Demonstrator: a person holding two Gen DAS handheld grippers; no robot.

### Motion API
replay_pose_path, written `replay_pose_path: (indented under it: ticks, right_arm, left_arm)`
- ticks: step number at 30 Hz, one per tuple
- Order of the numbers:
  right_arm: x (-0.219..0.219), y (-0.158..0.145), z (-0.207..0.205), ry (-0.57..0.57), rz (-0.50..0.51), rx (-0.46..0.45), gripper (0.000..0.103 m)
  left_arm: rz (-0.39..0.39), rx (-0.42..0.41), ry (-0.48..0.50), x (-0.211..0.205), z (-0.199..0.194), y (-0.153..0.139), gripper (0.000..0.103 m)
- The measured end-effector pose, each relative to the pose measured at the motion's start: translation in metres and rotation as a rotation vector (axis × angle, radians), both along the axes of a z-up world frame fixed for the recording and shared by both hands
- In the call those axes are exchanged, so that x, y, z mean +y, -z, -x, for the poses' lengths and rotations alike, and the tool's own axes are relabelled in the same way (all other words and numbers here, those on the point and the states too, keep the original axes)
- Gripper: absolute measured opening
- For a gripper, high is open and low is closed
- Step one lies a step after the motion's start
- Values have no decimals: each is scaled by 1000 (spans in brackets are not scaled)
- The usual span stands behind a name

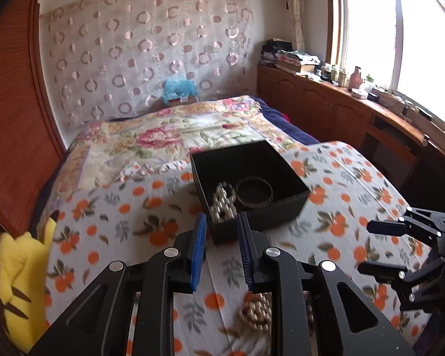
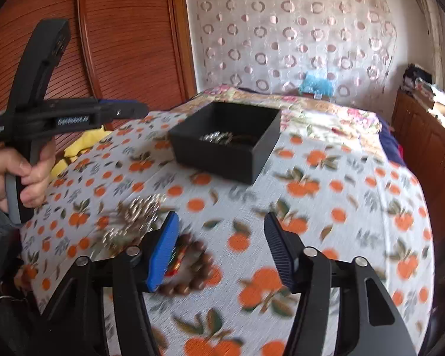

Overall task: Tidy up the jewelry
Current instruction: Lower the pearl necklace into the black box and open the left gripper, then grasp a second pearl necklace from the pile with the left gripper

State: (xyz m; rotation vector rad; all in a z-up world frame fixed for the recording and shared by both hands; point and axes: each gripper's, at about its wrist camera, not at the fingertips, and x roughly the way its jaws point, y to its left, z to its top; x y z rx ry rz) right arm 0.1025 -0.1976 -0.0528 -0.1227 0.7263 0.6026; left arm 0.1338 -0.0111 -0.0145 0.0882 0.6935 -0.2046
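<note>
Left of the right gripper [image 2: 221, 247], the left gripper [image 2: 74, 115] is showing "GenRobot.AI" on its side, jaws spread slightly, pinching nothing. Beside the right jaws, spread wide, brown beads [image 2: 192, 270] are lying on the bed; ahead, the black box [image 2: 222, 136] is holding a pearl strand [image 1: 222, 201].

— What lies under everything?
— An orange-print cloth [image 1: 341, 184], spread over a floral quilt [image 1: 169, 130] on the bed.
— And at the left edge?
— A yellow plush toy [image 1: 20, 270] (black marks on it), beside the red-brown slatted wardrobe [image 2: 127, 44].
— Behind the bed?
— A sheer curtain with pink rings [image 1: 145, 47], a blue bundle [image 1: 179, 88] at its foot. A cluttered wooden cabinet [image 1: 326, 101] runs under the window [image 1: 400, 38].
</note>
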Motion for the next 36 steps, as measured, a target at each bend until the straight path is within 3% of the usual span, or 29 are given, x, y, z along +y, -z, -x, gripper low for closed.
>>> replay_pose_path:
  ticks: [8,14,26,36]
  right_arm:
    - [7,19,36,-26,33,32,47]
    - [9,27,29,-16,82,42,40]
    - [19,38,4,-21,155,90,24]
    - [17,41,3,4,167,86,23]
  left_arm:
    - [39,47,20,8,48,28,26]
    - [44,84,12,12,67,48,27]
    - [60,141,42,2,56,62,28]
    - [72,213,50,-11,33,73,28]
